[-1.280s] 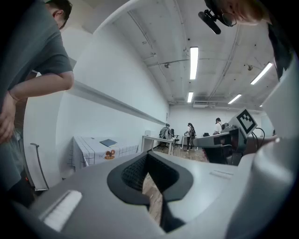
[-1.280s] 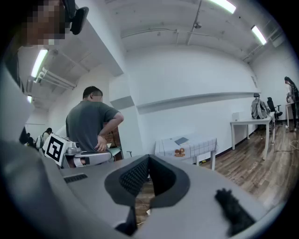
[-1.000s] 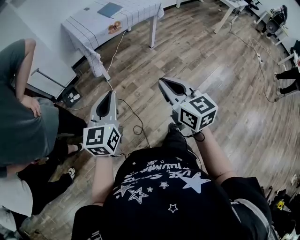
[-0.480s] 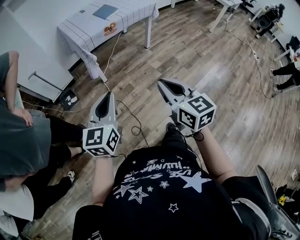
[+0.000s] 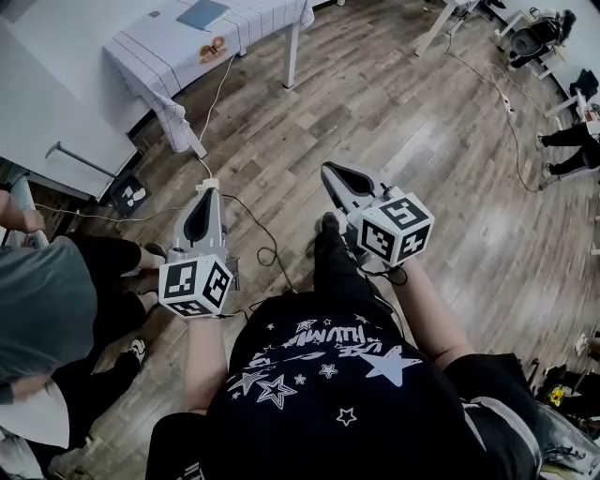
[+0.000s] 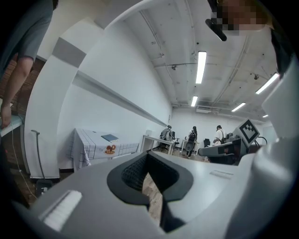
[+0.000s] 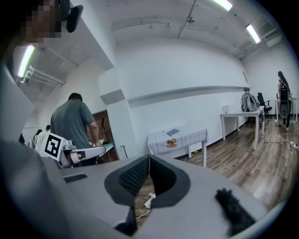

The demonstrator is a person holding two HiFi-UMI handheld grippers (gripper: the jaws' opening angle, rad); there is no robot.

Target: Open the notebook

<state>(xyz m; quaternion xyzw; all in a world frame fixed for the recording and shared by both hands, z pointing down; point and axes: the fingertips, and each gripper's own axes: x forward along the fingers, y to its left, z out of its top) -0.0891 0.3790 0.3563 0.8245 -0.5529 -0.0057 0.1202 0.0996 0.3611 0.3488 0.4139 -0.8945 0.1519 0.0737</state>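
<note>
Across the wooden floor [image 5: 441, 187], well apart from where you stand, is the table [image 5: 150, 47] with the checked cloth, and that is where this one gets decided. A bystander in a grey shirt [image 5: 42, 305] sits close on your left. Down in front of you, the left gripper [image 5: 207, 190] and the right gripper [image 5: 330, 172] hang side by side over bare boards, both aimed toward that table. Each gripper's own view shows its jaws brought together at the tips with nothing between them, only floor showing through the gap behind.

The notebook [image 5: 203, 13] lies flat on the cloth, back from the table's near edge, with a small orange-brown thing [image 5: 214, 49] nearer that edge. A cable [image 5: 251, 220] trails across the floor between you and the table.

So where are you? By my reading, right at the start: the cover looks closed, neither claw is anywhere near it, and the whole approach and the lift of the cover are left to do.

Hard to call from here: the notebook is tiny and clipped by the top of the head view, so you cannot tell which side the spine is on. The orange-brown thing is too small to name.
</note>
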